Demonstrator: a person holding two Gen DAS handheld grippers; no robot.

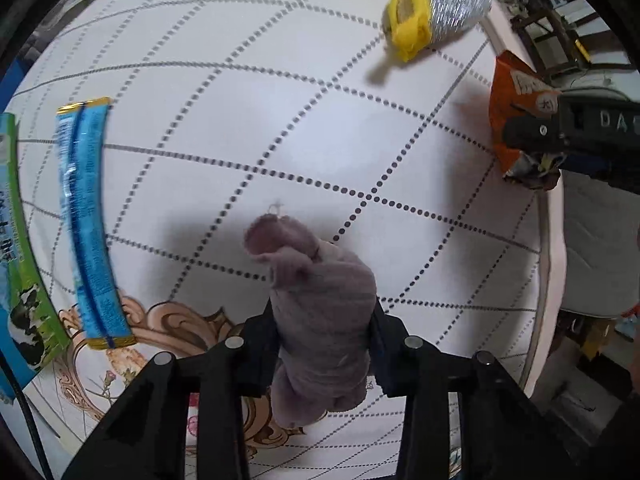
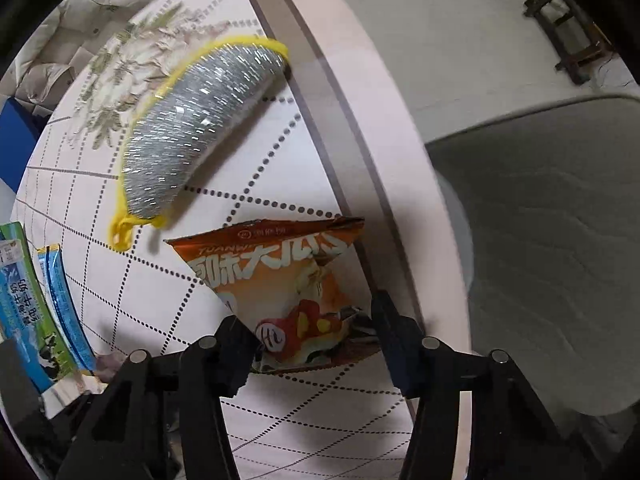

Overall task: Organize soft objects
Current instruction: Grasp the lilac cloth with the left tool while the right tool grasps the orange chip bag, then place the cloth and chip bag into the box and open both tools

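Note:
My left gripper (image 1: 324, 332) is shut on a mauve plush toy (image 1: 320, 300) and holds it above the white quilted bed cover (image 1: 248, 128). My right gripper (image 2: 316, 340) stands around the lower end of an orange snack bag (image 2: 280, 284) near the bed's right edge; its jaws are apart and I cannot tell if they press the bag. The right gripper and the bag (image 1: 520, 120) also show in the left wrist view at the right. A silver scouring pad with yellow trim (image 2: 196, 136) lies beyond the bag and also shows in the left wrist view (image 1: 432, 12).
A blue sachet (image 1: 88, 220) and a green-and-blue milk carton (image 1: 20, 280) lie at the left of the cover. The pink bed edge (image 2: 360, 120) runs along the right, with a grey cushion (image 2: 560, 240) and the floor beyond it.

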